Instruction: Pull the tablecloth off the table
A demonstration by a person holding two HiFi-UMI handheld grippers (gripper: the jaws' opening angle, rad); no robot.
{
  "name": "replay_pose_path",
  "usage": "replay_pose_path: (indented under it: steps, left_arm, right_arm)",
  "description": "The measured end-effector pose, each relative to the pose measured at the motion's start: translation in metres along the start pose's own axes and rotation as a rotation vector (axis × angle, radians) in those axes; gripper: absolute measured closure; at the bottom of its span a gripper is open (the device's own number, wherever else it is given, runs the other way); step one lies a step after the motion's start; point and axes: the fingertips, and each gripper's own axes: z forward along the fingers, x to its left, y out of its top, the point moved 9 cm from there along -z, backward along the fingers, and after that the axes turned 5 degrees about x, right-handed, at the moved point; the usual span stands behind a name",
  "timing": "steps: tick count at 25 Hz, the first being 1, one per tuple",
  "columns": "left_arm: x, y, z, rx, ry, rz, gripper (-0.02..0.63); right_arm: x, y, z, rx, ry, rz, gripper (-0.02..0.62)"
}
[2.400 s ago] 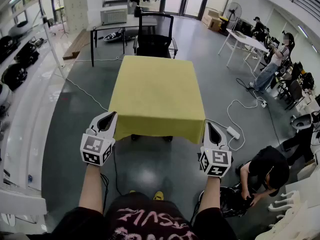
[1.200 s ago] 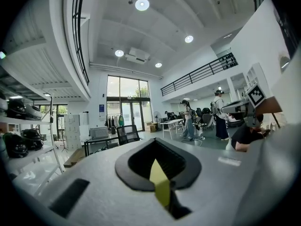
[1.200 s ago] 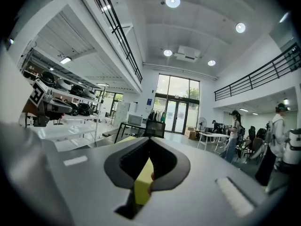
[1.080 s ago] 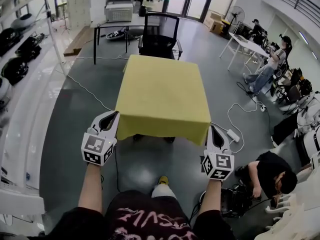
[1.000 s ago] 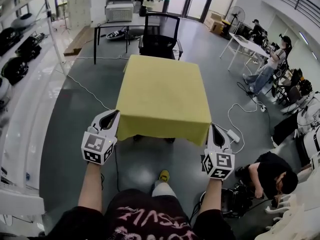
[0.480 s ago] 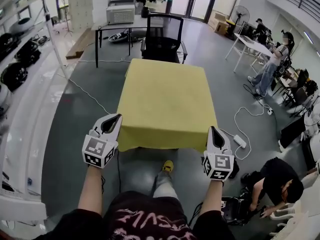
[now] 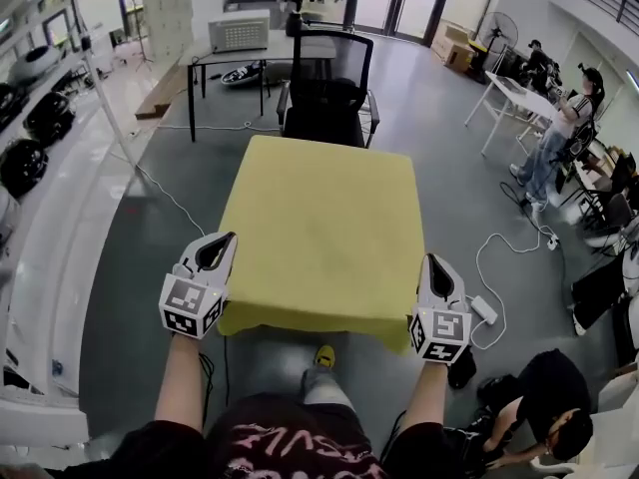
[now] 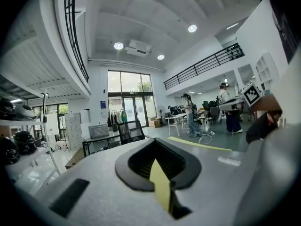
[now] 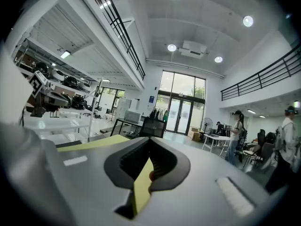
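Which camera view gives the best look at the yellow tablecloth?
The head view: the whole tablecloth lies spread out flat, its near edge hanging down. The left gripper view shows only a yellow sliver of it pinched in closed jaws, and the right gripper view likewise.

The wearer steps closer to the table, so the tablecloth [image 7: 319, 228] looms larger, and its near hem, once beyond the gripper tips, now lies nearer the wearer than they do. The left gripper [image 7: 223, 239] comes alongside the cloth's 8 o'clock corner, the right gripper [image 7: 435, 261] alongside its 4 o'clock corner. A yellow shoe [image 7: 323, 355] moves up just below the hem at 6 o'clock. The crouching person [image 7: 544, 407] drops toward 5 o'clock, bent lower
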Motion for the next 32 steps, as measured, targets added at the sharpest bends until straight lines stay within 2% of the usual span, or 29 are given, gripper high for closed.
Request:
replay_pose_path:
  steps: [4,8,13,22,32]
  left_arm:
    - [0.002,0.021,0.062,0.017,0.018,-0.005,0.598]
    - [-0.008,0.042,0.121,0.029,0.003,0.017,0.598]
    - [-0.011,0.056,0.169,0.042,0.009,0.027,0.598]
    - [0.005,0.075,0.201,0.037,0.039,0.023,0.598]
    - [0.042,0.074,0.209,0.018,0.031,0.018,0.598]
  right_arm:
    - [-0.04,0.0,0.056,0.009,0.021,0.006,0.583]
    - [-0.071,-0.001,0.104,0.024,0.055,0.004,0.583]
    - [-0.098,0.001,0.15,0.021,0.096,0.013,0.583]
    - [-0.125,0.013,0.185,0.014,0.117,0.034,0.583]
    - [-0.107,0.03,0.204,0.023,0.108,-0.002,0.583]
